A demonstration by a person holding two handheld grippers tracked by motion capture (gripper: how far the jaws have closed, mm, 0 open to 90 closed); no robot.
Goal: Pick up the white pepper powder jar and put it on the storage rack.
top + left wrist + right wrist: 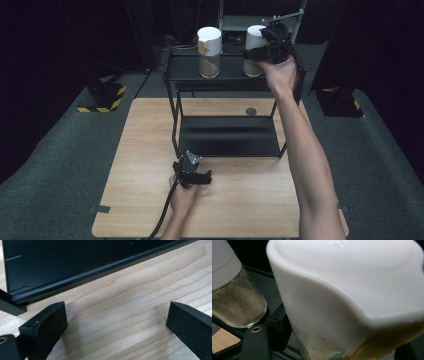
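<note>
So the right tool (267,42) is up at the top tier of the black two-level shelf (225,80), clamped around the right-hand jar (255,50). That's a glass jar with a tall white cap and something yellowish-tan inside. In the right gripper view the white cap (352,290) sits huge and close, with one black jaw tucked against the glass at its lower left, so it's squeezed tight on the jar. From the pictures I can't tell whether the jar's base is on the shelf or just off it.

Just beside it on the same tier is a second jar (209,52), same white cap, holding a greyish-brown powder, and nothing is touching it.

The left tool (196,175) is low over the wooden desk (145,150), right in front of the shelf's bottom tray (75,265). Its jaws are spread wide with bare wood between them, gripping nothing. The person's hand (182,197) wraps its handle, cable trailing back toward the near edge.
</note>
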